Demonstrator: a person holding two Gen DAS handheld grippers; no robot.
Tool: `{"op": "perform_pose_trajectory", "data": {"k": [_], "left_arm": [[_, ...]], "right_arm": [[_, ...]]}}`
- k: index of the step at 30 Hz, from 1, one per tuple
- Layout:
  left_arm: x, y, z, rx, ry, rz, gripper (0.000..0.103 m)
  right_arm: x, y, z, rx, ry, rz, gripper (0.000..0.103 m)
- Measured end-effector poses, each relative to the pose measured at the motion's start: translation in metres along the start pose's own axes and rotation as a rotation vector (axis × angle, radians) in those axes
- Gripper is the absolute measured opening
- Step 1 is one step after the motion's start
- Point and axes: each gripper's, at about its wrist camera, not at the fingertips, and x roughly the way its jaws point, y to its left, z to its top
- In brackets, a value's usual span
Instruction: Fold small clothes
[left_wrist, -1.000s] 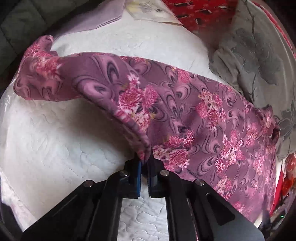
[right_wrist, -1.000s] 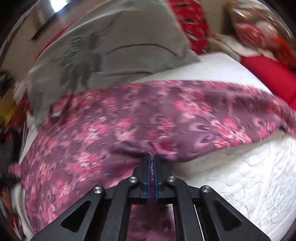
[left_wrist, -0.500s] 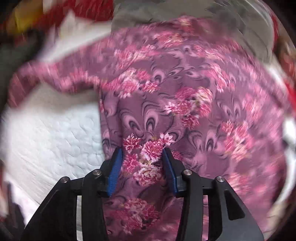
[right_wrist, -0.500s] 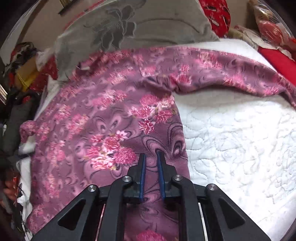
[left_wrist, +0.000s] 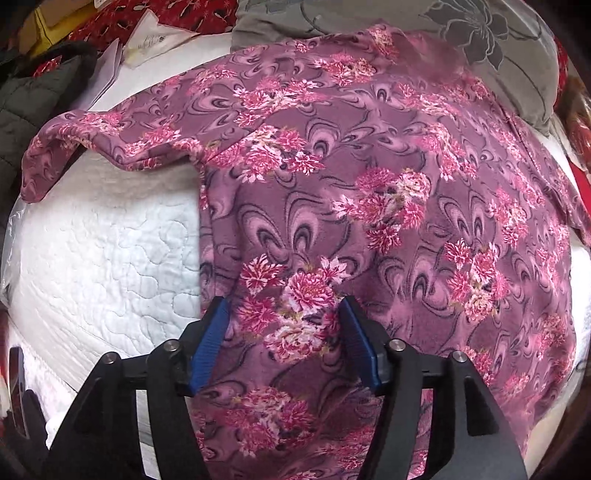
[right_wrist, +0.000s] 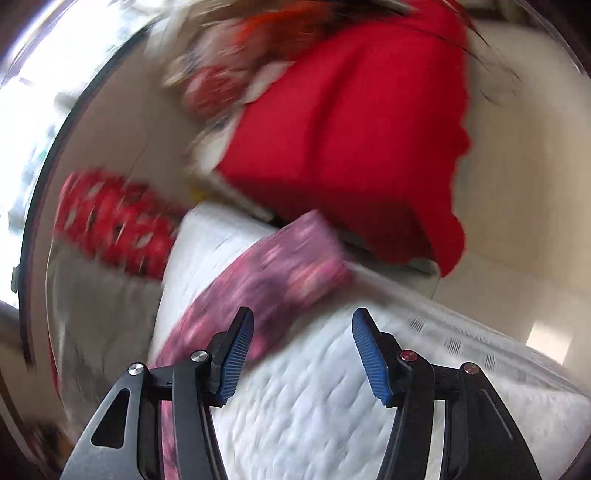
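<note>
A purple floral top (left_wrist: 369, 192) lies spread flat on the white quilted mattress (left_wrist: 110, 258), its left sleeve (left_wrist: 92, 140) stretched out to the left. My left gripper (left_wrist: 282, 317) is open just above the top's lower left part, holding nothing. In the blurred right wrist view, my right gripper (right_wrist: 303, 332) is open and empty over the mattress (right_wrist: 314, 406), with the top's other sleeve (right_wrist: 277, 273) lying ahead and to the left of its fingers.
A grey flower-print pillow (left_wrist: 461, 44) lies behind the top. A dark padded jacket (left_wrist: 33, 96) and papers (left_wrist: 147, 40) sit at the far left. Red fabric (right_wrist: 351, 129) and a red patterned cloth (right_wrist: 114, 221) lie beyond the mattress edge.
Both grippers let go of the top's hem and opened wide. The top now lies flat. The right gripper swung quickly right toward the far sleeve.
</note>
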Motion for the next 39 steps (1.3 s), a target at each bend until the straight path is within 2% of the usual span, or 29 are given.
{"op": "perform_pose_trajectory", "data": {"k": [5, 7, 9, 10, 16, 19, 24, 29, 34, 39], "left_arm": [[0.004, -0.004, 0.021, -0.030, 0.029, -0.002, 0.064], [0.002, -0.005, 0.027, -0.048, 0.042, 0.000, 0.064], [-0.004, -0.008, 0.041, -0.066, 0.027, -0.032, 0.063], [-0.007, -0.009, 0.052, -0.069, 0.010, -0.044, 0.063], [-0.025, -0.039, 0.107, -0.044, -0.114, -0.088, 0.064], [-0.005, -0.047, 0.121, -0.072, -0.080, -0.106, 0.064], [0.030, -0.049, 0.118, -0.131, 0.030, -0.169, 0.064], [0.031, -0.043, 0.116, -0.132, 0.021, -0.225, 0.064], [0.027, -0.027, 0.115, -0.151, 0.028, -0.289, 0.064], [0.023, 0.000, 0.108, -0.173, 0.033, -0.336, 0.064]], "right_arm": [[0.034, -0.002, 0.014, 0.054, 0.007, 0.034, 0.062], [0.037, -0.002, 0.015, 0.069, -0.006, 0.051, 0.059], [0.038, 0.014, 0.023, 0.033, -0.030, 0.080, 0.028], [0.035, 0.020, 0.027, 0.005, -0.039, 0.090, 0.008], [-0.006, 0.062, 0.046, -0.100, -0.170, 0.202, 0.007], [-0.001, 0.087, 0.040, -0.180, -0.147, 0.135, 0.007], [0.005, 0.121, 0.003, -0.230, -0.069, 0.223, 0.007], [0.013, 0.179, -0.058, -0.336, 0.042, 0.310, 0.007], [0.025, 0.240, -0.132, -0.474, 0.154, 0.343, 0.007], [0.034, 0.284, -0.207, -0.591, 0.244, 0.364, 0.007]]}}
